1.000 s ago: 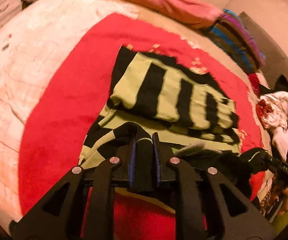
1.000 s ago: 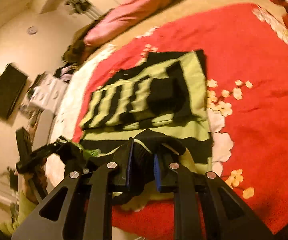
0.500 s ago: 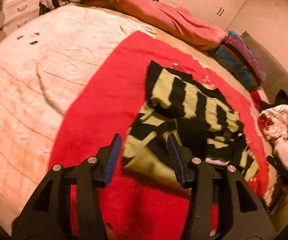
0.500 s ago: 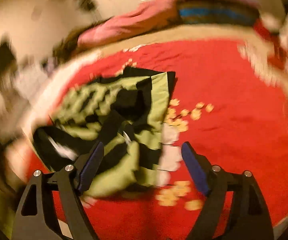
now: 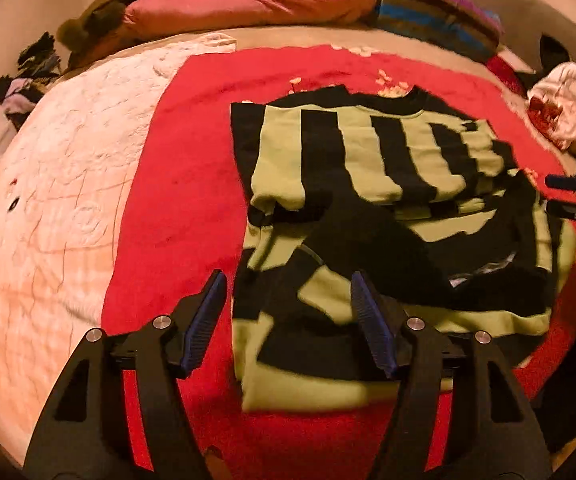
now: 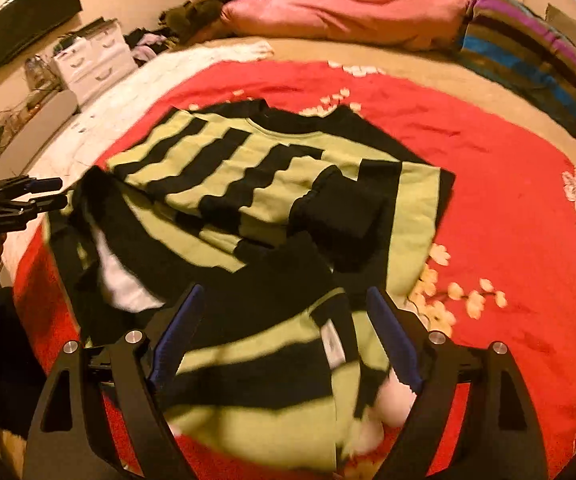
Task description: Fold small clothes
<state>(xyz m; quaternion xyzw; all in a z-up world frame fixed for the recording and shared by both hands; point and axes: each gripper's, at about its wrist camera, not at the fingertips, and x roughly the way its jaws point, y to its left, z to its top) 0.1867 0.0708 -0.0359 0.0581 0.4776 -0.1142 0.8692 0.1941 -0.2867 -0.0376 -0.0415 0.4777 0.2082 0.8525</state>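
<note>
A black and lime-green striped sweater (image 5: 371, 184) lies on a red blanket (image 5: 184, 184), its sleeves folded in and its near hem loosely turned up. It also shows in the right wrist view (image 6: 248, 184). My left gripper (image 5: 289, 320) is open and empty, hovering over the sweater's near left corner. My right gripper (image 6: 284, 334) is open and empty over the near right part of the hem. The right gripper also shows at the right edge of the left wrist view (image 5: 567, 194), and the left gripper at the left edge of the right wrist view (image 6: 44, 192).
The red blanket (image 6: 507, 184) with white flowers covers a bed with a cream quilt (image 5: 48, 184). A pink pillow (image 5: 256, 0) and a striped cushion (image 5: 439, 12) lie at the head. A pile of clothes (image 5: 567, 108) is at the right. White drawers (image 6: 92, 64) stand beside the bed.
Both grippers were shut on the sweater's near hem a second ago. They have opened, let it drop onto the sweater, and pulled back toward me.
</note>
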